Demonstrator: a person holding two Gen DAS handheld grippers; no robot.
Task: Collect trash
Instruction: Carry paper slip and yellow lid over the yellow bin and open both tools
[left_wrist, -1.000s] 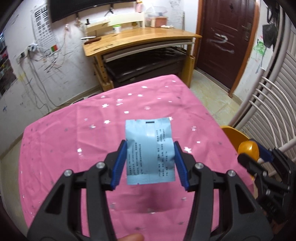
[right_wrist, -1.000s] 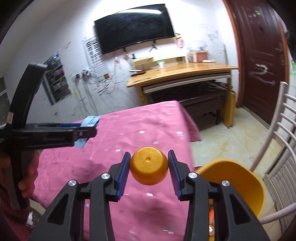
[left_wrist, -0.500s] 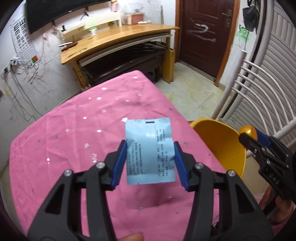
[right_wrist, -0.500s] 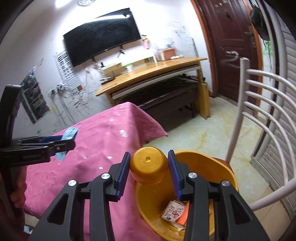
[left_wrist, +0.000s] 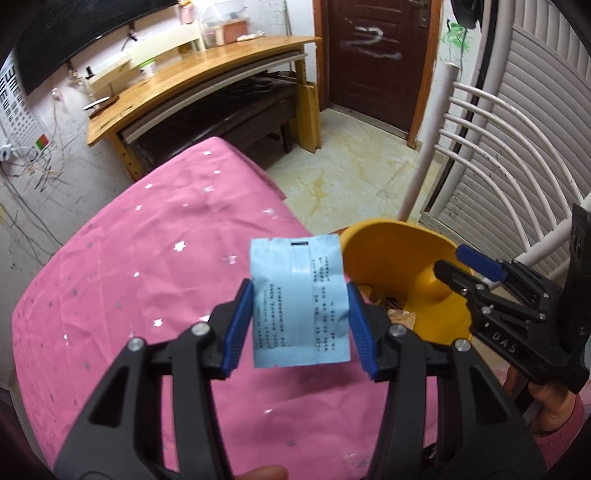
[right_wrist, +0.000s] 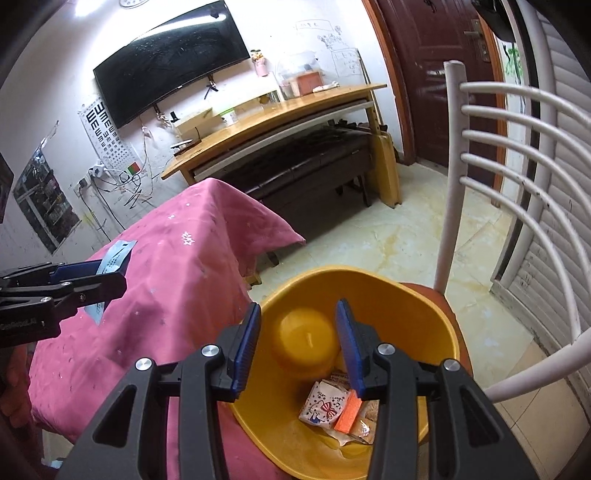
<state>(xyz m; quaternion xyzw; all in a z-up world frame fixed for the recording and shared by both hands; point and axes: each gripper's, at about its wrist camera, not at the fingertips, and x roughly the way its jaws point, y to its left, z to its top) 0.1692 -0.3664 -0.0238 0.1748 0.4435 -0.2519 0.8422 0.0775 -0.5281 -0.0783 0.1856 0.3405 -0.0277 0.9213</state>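
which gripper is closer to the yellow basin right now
Right. The right gripper hangs open directly over the yellow basin, the orange cup below it. The left gripper, shut on the blue packet, is beside the basin, above the tablecloth.

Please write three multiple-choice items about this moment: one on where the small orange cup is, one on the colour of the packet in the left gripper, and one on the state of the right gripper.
1. Where is the orange cup?
A. on the pink tablecloth
B. inside the yellow basin
C. on the wooden desk

2. What colour is the packet in the left gripper?
A. light blue
B. green
C. red

3. What is the state of the right gripper?
A. shut on the cup
B. shut on a wrapper
C. open

Answers: 1 B, the cup lies within the yellow basin beside wrappers; 2 A, the packet is pale blue with dark print; 3 C, gaps show between both pads and the cup.
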